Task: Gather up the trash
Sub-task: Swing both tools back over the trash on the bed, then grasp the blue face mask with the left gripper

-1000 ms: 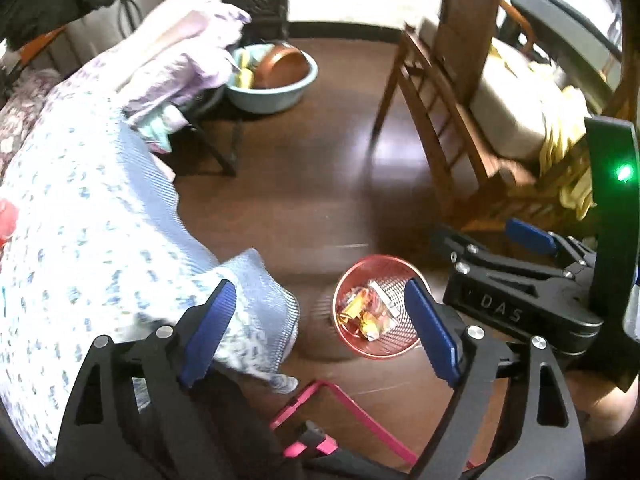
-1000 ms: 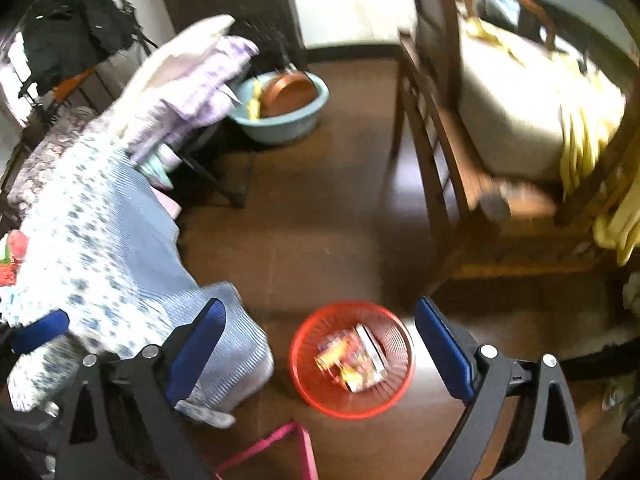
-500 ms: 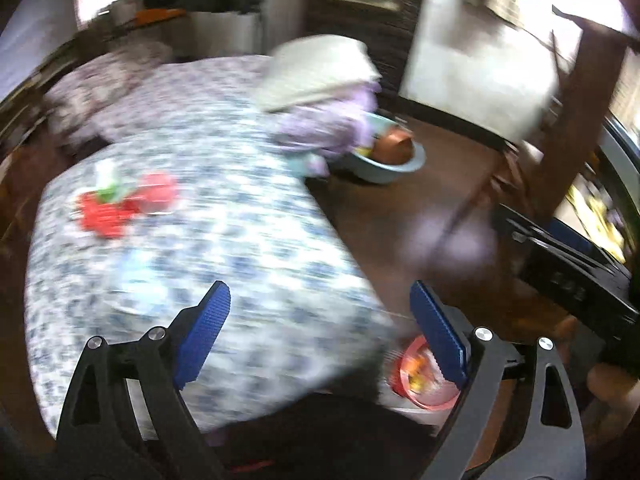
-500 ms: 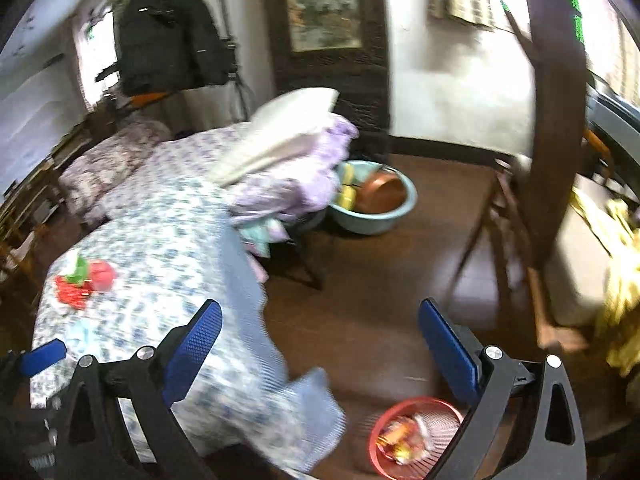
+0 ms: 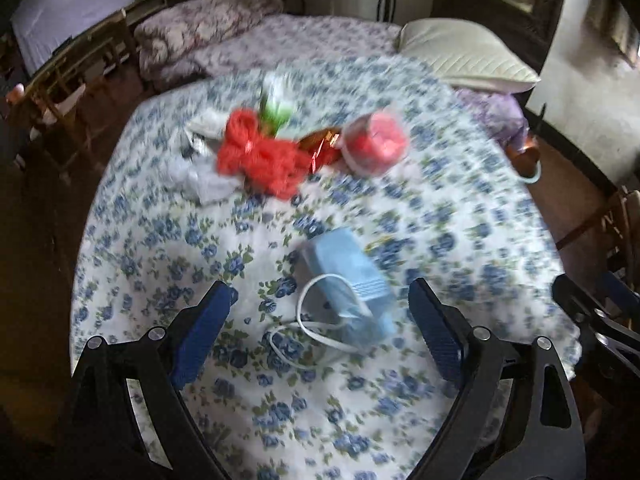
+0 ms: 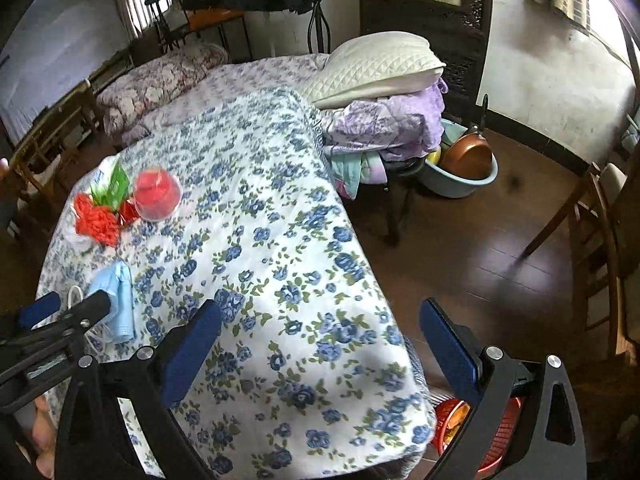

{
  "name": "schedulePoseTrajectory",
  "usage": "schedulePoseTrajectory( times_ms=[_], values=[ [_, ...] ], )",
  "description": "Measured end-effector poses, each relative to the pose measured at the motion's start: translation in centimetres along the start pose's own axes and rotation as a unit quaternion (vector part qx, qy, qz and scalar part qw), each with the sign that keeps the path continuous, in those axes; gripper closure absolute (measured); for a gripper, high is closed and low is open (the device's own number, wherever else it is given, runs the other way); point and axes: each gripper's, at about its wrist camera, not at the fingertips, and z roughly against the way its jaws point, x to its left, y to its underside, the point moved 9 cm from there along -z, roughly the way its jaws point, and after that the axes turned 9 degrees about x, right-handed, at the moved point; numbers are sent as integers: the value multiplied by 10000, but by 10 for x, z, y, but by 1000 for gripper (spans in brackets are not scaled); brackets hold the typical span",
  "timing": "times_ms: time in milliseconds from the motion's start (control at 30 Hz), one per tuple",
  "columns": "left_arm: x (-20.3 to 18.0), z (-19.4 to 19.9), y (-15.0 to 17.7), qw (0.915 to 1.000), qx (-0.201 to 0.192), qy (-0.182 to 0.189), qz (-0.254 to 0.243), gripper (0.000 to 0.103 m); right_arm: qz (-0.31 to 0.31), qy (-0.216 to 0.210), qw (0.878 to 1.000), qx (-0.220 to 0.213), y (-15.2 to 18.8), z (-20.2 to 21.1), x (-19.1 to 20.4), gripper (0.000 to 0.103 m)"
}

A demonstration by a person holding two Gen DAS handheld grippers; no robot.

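Observation:
A light blue face mask with white ear loops lies on the floral blanket, just ahead of my left gripper. That gripper is open and empty above it. Farther back is a pile of trash: red netting, a green-white wrapper, a brown foil wrapper, a clear cup with red inside and crumpled clear plastic. My right gripper is open and empty over the blanket's near corner. The red basket stands on the floor below it, partly hidden. The mask lies beside the left gripper.
A white pillow rests on folded purple bedding at the bed's far side. A blue basin with a copper pan sits on the dark wooden floor. A wooden chair stands at the right, another chair left of the bed.
Both views have swung from the floor and the red basket up and left over the bed. The mask and the trash pile have come into view. Both grippers stay open.

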Motion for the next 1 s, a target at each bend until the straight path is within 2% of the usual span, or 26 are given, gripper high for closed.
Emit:
schedulePoseTrajectory(
  times_ms=[67, 167, 200, 233, 267, 300, 333, 367, 400, 433, 533, 600, 667, 767, 833, 1000],
  values=[
    [-2, -14, 0, 9998, 145, 144, 71, 17, -110, -122, 9999, 2, 1, -3, 0, 6],
    [-10, -30, -1, 9990, 317, 324, 49, 27, -351, -309, 9988, 157, 6, -13, -5, 6],
    [-11, -32, -2, 9995, 259, 184, -34, 33, -413, -354, 9984, 180, 5, -15, -7, 6],
    [-13, -31, -3, 9997, 169, 76, -137, 45, -484, -392, 9979, 193, 5, -16, -9, 6],
    [-15, -29, -4, 9996, 107, 63, -270, 52, -579, -417, 9973, 188, 6, -17, -12, 6],
    [-15, -29, -5, 9994, 87, 108, -313, 66, -650, -424, 9968, 179, 6, -17, -14, 6],
    [-12, -27, -5, 9994, 95, 153, -292, 75, -712, -416, 9965, 161, 7, -17, -17, 6],
    [-9, -26, -5, 9993, 111, 281, -237, 78, -728, -398, 9964, 150, 7, -18, -17, 6],
    [-4, -22, -5, 9988, 109, 427, -192, 90, -727, -376, 9966, 135, 6, -19, -17, 6],
    [0, -19, -7, 9987, 84, 469, -189, 90, -711, -352, 9968, 118, 4, -19, -17, 6],
    [21, -3, -17, 9986, -310, -37, -424, 90, -478, -320, 9983, 15, 1, -17, -6, 6],
    [37, 3, -21, 9982, -396, -215, -383, 90, -191, -339, 9992, -79, -5, -16, 11, 6],
    [57, 7, -26, 9989, -425, -134, -125, 90, 140, -412, 9990, -59, -10, -18, 33, 6],
    [77, 9, -23, 9980, -339, 367, 384, 90, 657, -499, 9966, -79, -21, -27, 69, 6],
    [88, 13, -19, 9959, -306, 655, 545, 90, 1011, -401, 9940, -79, -28, -36, 90, 6],
    [108, 15, -20, 9955, -391, 559, 658, 90, 1575, -342, 9869, 45, -42, -58, 132, 6]
  ],
)
